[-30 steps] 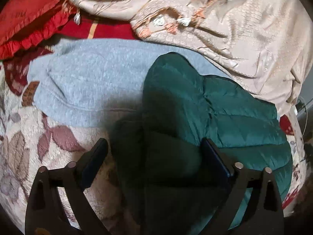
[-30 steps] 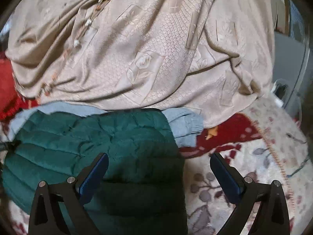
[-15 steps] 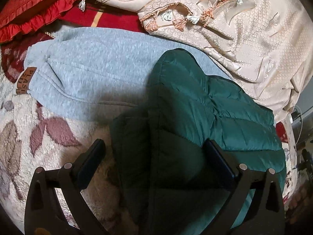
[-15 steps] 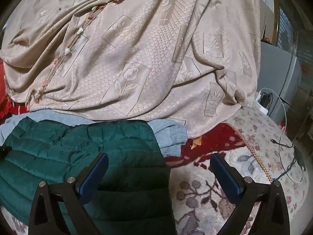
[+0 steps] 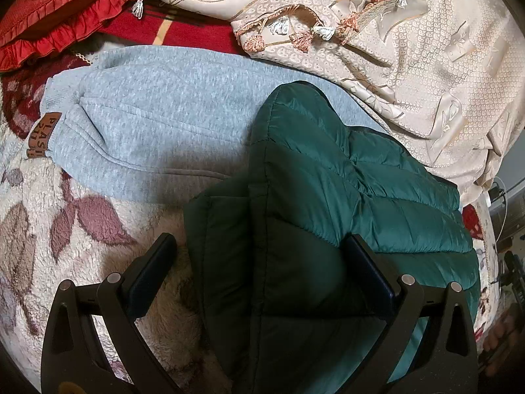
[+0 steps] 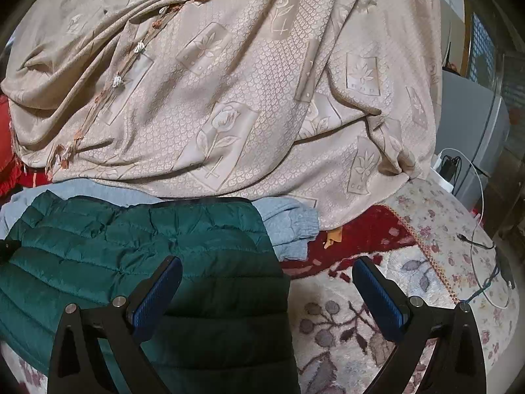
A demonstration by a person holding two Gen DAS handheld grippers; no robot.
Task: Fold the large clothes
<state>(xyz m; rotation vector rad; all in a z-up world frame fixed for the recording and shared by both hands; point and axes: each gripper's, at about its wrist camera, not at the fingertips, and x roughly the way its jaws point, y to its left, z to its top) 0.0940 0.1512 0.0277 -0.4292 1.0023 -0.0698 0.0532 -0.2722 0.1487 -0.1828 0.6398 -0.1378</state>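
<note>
Two handheld grippers hover, fingers spread wide, over a folded green puffer jacket on a floral blanket.

The left gripper [image 5: 259,262] is spread, its right finger against the near fold of the green puffer jacket [image 5: 344,190], nothing pinched. The right gripper [image 6: 267,285] is also spread, straddling the jacket's right edge, holding nothing. The jacket lies near, in the middle of the floral blanket [image 6: 377,312], overlapping a grey sweatshirt [image 5: 157,124] that sticks out to its left, far side and right. A beige patterned cloth [image 6: 246,98] with a tasselled edge is heaped just behind, crowding the far side. A red ruffled cushion [image 5: 55,16] sits far left. A charger and cable [image 6: 472,229] lie at the right edge.
</note>
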